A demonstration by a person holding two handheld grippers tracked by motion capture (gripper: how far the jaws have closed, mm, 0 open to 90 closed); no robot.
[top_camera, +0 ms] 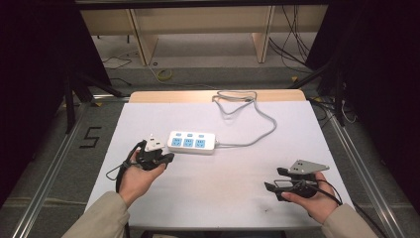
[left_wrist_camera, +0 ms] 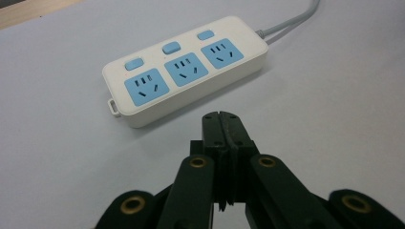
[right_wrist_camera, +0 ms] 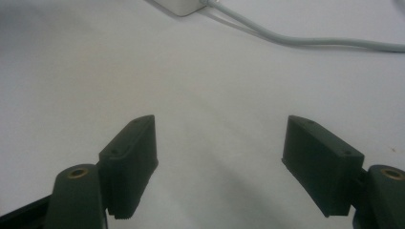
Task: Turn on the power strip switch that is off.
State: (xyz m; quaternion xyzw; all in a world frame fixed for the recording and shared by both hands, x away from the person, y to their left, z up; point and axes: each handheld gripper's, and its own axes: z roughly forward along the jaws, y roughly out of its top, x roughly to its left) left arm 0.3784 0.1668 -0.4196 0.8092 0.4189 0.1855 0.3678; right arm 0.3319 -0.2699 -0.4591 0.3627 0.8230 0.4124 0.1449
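White plastic power strip with three blue sockets (top_camera: 192,142) lies flat mid-worktop, sockets up, grey cable (top_camera: 257,130) trailing far-right; probably laid out for easy reach. Left gripper (left_wrist_camera: 227,125) hovers just near of the strip's left end, jaws pressed together, empty. Right gripper (right_wrist_camera: 219,157) sits well apart at near right, jaws wide, holding nothing.
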